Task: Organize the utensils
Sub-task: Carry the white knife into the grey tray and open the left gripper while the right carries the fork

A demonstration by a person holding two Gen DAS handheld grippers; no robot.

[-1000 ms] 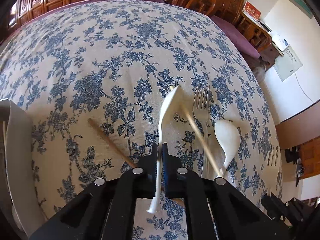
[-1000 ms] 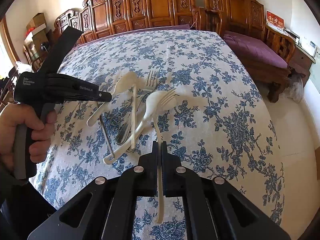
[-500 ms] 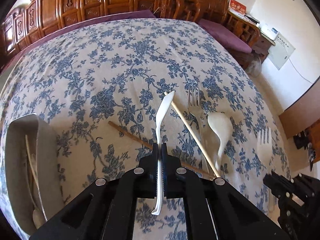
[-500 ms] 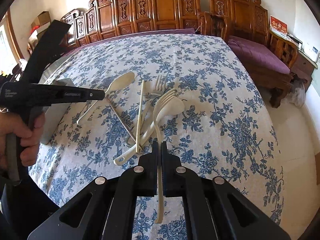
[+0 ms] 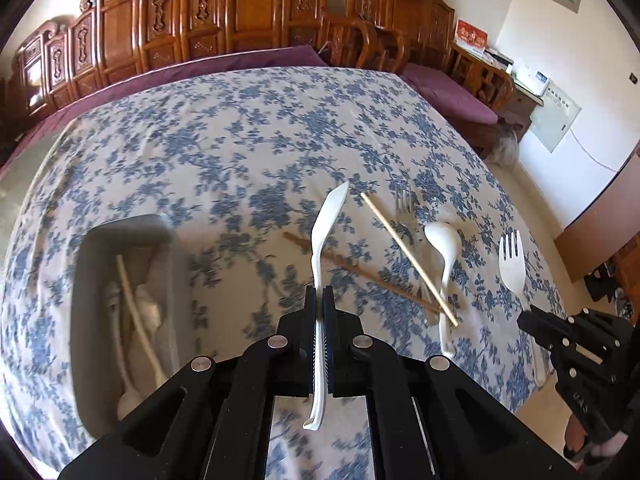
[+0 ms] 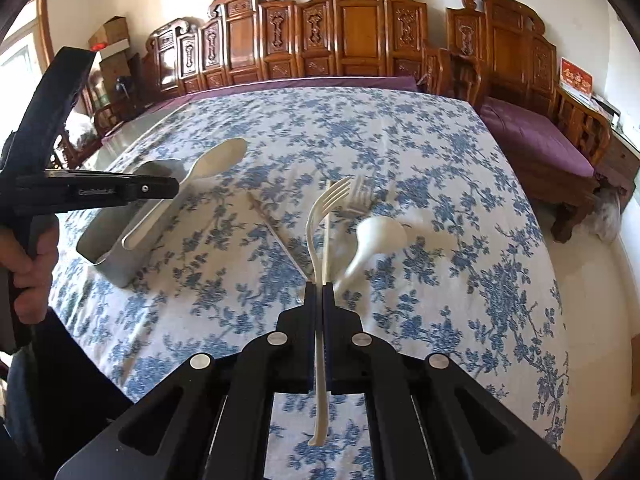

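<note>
My left gripper [image 5: 319, 292] is shut on the handle of a white plastic spoon [image 5: 332, 208], held in the air edge-on above the flowered tablecloth. A grey utensil box [image 5: 128, 226] with several pale utensils inside lies to its lower left. My right gripper [image 6: 319, 286] is shut on a white plastic fork [image 6: 320, 216], also off the cloth. From the right wrist view, the left gripper [image 6: 174, 189] holds its spoon [image 6: 218, 160] over the box [image 6: 116, 268]. A pale chopstick [image 5: 408, 256], a brown chopstick [image 5: 360, 272], a metal fork [image 5: 405, 208] and a white soup spoon [image 5: 442, 240] lie on the table.
The blue-flowered tablecloth [image 6: 400, 140] covers the whole table, whose right edge drops to a tiled floor [image 6: 592, 300]. Carved wooden chairs [image 6: 360, 32] with purple cushions line the far and right sides. A person's hand [image 6: 32, 256] grips the left tool's handle.
Both grippers have risen with their utensils. The left one carried the spoon leftward, so the grey box now shows fully beside it. The right one lifted the plastic fork higher above the pile.
</note>
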